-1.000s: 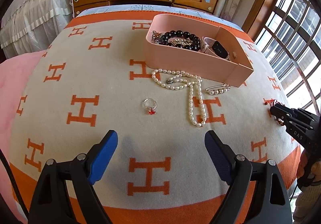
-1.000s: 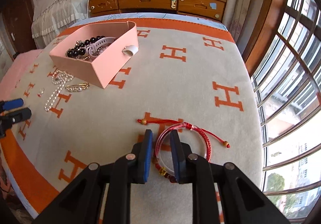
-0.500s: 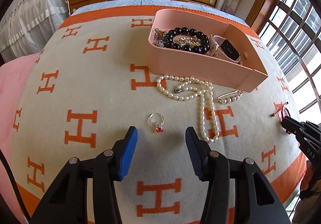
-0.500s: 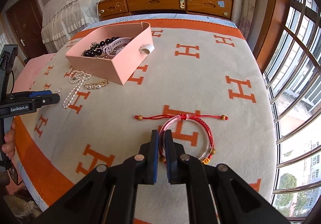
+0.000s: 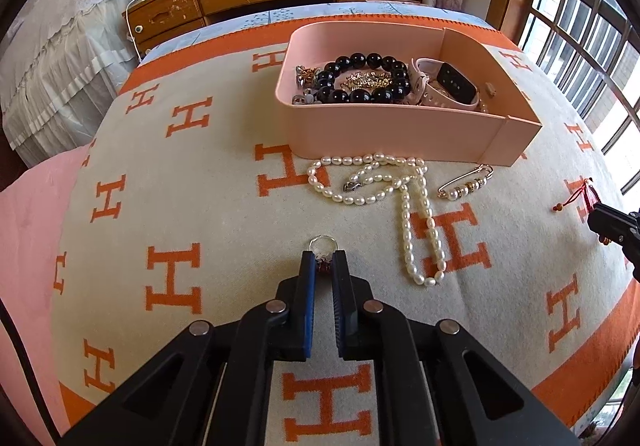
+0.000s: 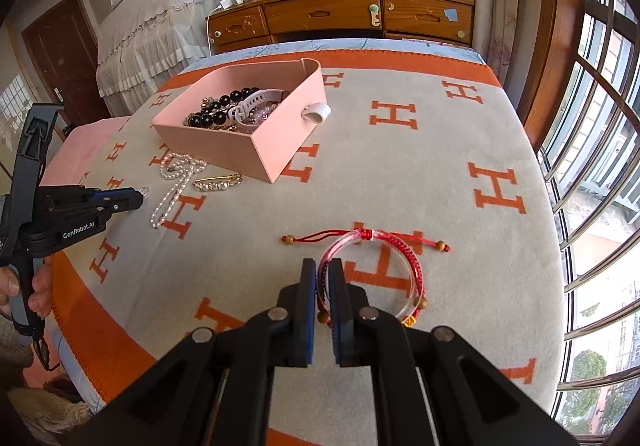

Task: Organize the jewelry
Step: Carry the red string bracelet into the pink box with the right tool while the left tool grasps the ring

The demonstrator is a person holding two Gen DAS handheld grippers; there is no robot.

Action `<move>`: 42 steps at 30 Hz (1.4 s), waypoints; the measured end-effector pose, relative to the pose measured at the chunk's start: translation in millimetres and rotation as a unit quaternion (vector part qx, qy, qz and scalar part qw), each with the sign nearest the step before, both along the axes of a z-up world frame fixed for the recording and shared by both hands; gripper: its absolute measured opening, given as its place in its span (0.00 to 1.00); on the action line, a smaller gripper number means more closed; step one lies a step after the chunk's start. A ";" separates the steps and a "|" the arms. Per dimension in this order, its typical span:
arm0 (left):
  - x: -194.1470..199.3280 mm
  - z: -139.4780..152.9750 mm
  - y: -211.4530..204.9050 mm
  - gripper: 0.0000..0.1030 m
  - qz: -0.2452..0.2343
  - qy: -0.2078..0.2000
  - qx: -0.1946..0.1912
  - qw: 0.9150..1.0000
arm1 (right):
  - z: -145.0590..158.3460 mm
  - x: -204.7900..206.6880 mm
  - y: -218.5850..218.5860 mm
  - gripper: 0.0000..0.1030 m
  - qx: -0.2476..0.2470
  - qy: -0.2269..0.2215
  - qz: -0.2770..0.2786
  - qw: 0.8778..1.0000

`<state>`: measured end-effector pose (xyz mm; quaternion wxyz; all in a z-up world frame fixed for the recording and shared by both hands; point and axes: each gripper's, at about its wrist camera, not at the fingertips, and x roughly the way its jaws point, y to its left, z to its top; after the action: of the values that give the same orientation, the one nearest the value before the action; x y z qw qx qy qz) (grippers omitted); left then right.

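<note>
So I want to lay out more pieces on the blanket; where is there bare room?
Bare blanket runs from the pink tray to the window side, beyond the red bracelet. More lies left of the ring. Crowded: along the tray's front wall, with the pearl necklace and pin brooch.

A silver ring (image 5: 322,246) with a red stone lies on the blanket, its stone end pinched between blue pads. A white pearl necklace (image 5: 400,198) sprawls in loops just in front of the pink tray (image 5: 392,134), with a gold pearl-set pin (image 5: 466,185) beside it. The tray holds a black bead bracelet (image 5: 368,80), a pink smartwatch (image 5: 452,86) and gold pieces. Well apart, a red corded bangle (image 6: 376,274) lies flat, its rim clamped between 2 pads.
</note>
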<state>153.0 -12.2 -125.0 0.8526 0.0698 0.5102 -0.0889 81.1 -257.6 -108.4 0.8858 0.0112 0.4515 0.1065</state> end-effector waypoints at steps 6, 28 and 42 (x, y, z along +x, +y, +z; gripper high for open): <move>-4.8 18.9 2.3 0.05 0.002 -0.013 -0.021 1.000 | 19.5 -2.8 3.5 0.06 0.012 -0.024 0.005 1.000; 65.1 89.6 -52.0 0.06 -0.079 -0.060 -0.138 0.985 | 115.1 106.2 26.1 0.06 0.195 -0.085 0.030 0.977; 77.4 53.5 -33.5 0.45 -0.050 -0.006 -0.182 0.982 | 71.9 141.4 42.3 0.06 0.209 -0.016 0.034 0.977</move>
<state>230.4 -45.8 -71.5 0.8484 -0.0608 0.4766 -0.2220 222.5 -215.2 -36.5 0.8668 0.1787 0.4054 0.2291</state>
